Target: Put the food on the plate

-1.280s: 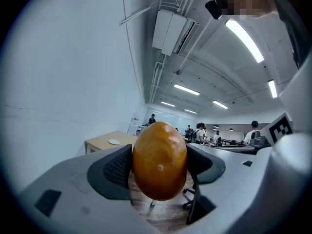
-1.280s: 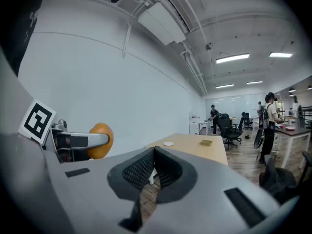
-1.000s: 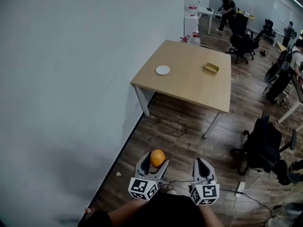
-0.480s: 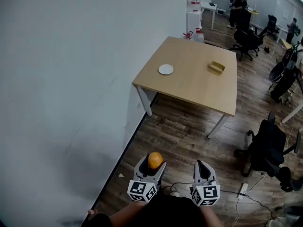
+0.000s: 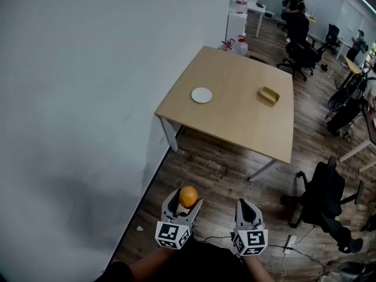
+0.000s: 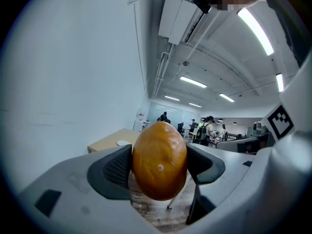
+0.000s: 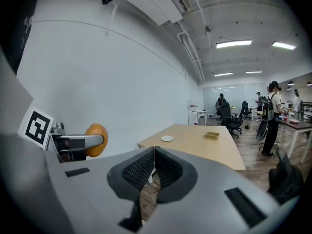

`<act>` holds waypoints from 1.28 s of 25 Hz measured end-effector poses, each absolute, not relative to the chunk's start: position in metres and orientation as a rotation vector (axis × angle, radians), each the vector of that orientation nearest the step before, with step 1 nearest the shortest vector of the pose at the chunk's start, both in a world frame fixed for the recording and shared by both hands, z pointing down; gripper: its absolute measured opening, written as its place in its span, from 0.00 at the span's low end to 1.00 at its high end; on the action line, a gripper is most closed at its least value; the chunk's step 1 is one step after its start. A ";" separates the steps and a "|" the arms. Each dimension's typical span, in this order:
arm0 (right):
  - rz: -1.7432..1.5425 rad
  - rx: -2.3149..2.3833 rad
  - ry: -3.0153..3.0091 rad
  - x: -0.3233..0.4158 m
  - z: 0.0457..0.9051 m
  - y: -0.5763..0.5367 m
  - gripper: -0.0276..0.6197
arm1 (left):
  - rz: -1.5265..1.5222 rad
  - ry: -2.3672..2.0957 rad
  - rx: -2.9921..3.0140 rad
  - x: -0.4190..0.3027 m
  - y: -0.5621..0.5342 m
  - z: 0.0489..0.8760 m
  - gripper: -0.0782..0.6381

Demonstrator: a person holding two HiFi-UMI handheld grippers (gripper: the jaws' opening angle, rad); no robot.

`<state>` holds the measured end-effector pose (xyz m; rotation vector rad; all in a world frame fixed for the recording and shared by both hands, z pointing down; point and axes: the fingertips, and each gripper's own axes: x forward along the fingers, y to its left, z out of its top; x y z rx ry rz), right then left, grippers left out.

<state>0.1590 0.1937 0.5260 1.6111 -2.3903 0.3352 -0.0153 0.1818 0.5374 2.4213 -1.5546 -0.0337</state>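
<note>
My left gripper is shut on an orange, egg-shaped piece of food, which fills the left gripper view and shows at the left of the right gripper view. My right gripper is shut and holds nothing; its pads meet. Both grippers hang low over the wood floor, well short of the table. A small white plate lies on the wooden table ahead, toward its left side, also seen small in the right gripper view.
A yellowish shallow dish sits on the table's right part. A white wall runs along the left. Black office chairs stand at the right, cables lie on the floor, and people are far back.
The view has shifted slightly as I walk; the table sits a little lower and nearer in the frame. Both grippers keep their hold and spacing.
</note>
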 end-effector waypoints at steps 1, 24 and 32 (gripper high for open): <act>0.335 1.614 -2.383 0.151 0.525 0.180 0.14 | -0.036 -1.538 2.428 -0.021 0.168 0.537 0.58; 0.316 1.712 -2.309 0.038 0.511 0.011 0.14 | -0.084 -1.494 2.429 -0.158 -0.015 0.542 0.58; 0.333 1.679 -2.369 0.014 0.521 -0.019 0.14 | -0.062 -1.473 2.436 -0.158 -0.035 0.550 0.58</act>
